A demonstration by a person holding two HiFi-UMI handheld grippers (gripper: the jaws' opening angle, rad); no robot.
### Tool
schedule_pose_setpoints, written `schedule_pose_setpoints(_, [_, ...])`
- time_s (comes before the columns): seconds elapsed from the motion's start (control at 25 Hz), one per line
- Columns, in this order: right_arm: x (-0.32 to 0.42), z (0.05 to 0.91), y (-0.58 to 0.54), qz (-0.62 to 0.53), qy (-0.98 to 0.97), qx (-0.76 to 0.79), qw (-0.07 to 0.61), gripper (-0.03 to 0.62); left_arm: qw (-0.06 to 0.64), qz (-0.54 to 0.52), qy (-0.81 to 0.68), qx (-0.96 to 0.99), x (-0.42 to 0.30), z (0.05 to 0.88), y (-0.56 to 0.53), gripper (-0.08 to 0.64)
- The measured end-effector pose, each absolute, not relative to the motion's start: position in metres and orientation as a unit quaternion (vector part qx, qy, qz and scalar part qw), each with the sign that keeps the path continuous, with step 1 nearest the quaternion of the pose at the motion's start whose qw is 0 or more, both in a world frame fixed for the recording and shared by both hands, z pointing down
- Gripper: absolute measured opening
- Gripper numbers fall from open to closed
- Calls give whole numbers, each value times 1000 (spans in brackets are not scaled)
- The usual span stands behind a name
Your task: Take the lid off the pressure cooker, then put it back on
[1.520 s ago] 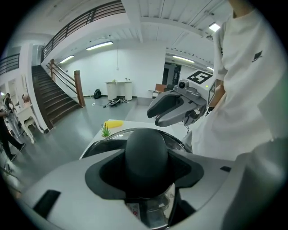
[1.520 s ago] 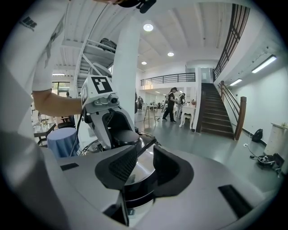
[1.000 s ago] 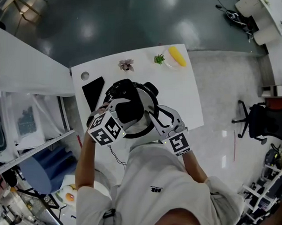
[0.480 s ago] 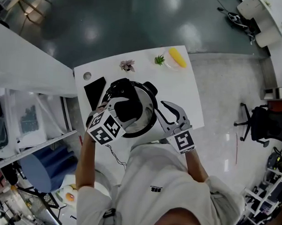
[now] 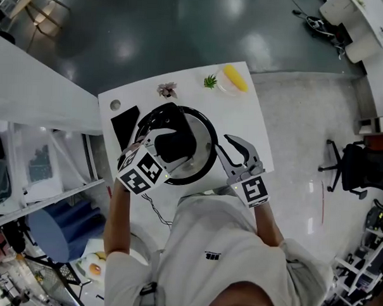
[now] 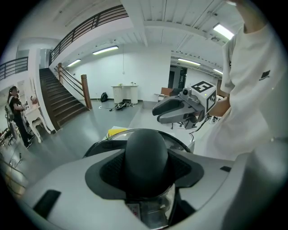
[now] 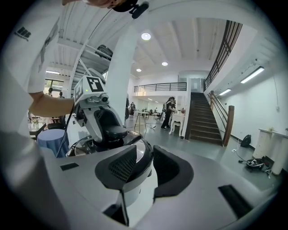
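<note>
The pressure cooker's lid (image 5: 203,140), steel with a black rim, sits mid-table in the head view and hides the pot beneath it. My left gripper (image 5: 168,144) is shut on the lid's black knob (image 6: 146,155), whose dome fills the gap between the pads in the left gripper view. My right gripper (image 5: 232,154) is off the lid's right side, open with nothing between its fingers. In the right gripper view the lid's rim (image 7: 145,158) shows past the jaws, with the left gripper (image 7: 110,131) on top of it.
The white table (image 5: 243,120) carries a flat black slab (image 5: 123,126) left of the cooker. Along the far edge are a small pinkish plant (image 5: 167,89), a green plant (image 5: 210,81) and a yellow object (image 5: 236,77). The person's torso is at the near edge.
The right gripper has drawn away from the cooker's side toward the right. The left gripper has risen a little with the lid, still clamped on the knob.
</note>
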State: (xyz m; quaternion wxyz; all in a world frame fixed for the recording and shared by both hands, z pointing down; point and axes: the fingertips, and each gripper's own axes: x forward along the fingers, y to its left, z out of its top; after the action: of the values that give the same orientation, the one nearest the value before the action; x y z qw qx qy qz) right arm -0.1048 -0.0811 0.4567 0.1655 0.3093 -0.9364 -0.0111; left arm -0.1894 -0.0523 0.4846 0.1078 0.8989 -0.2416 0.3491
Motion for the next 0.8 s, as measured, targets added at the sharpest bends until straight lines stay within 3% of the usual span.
schedule_pose_setpoints(0.8, [39,445,-104,-12,-927,348,141,117,79,345,-247,902,-54,459,-101,288])
